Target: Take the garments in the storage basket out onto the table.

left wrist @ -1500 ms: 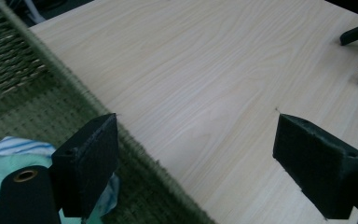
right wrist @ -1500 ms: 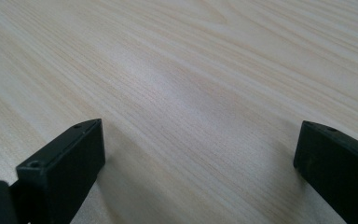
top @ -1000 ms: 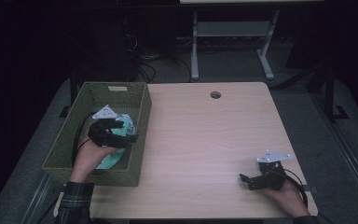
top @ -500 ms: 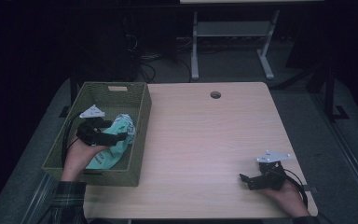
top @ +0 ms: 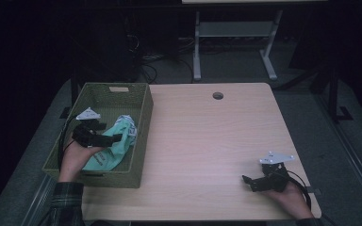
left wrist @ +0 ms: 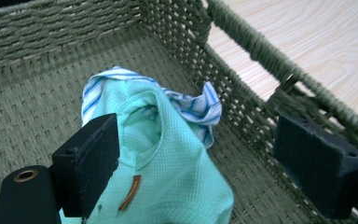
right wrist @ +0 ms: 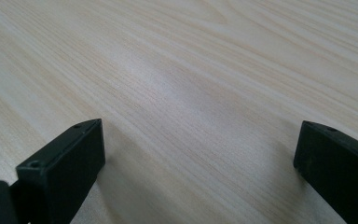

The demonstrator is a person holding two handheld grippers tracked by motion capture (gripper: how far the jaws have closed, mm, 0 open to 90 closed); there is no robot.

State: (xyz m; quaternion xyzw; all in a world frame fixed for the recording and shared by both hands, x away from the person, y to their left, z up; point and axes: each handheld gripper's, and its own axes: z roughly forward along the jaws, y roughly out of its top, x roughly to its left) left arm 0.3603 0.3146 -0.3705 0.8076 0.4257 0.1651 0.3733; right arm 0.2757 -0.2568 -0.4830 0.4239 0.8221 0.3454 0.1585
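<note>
table: light wooden rectangular tabletop (top: 207, 141), grain running lengthwise, bare over most of its surface
cable hole: small round dark opening (top: 218, 95) near the tabletop's far edge
frame: pale grey metal stand (top: 233, 44) on the floor beyond the table
cables: dark tangle of wires (top: 143, 59) on the floor behind the table
floor: grey, dim

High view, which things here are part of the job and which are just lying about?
In the job:
shirt
basket
left gripper, open around the shirt

Lying about:
right gripper, open on the table
table hole
</note>
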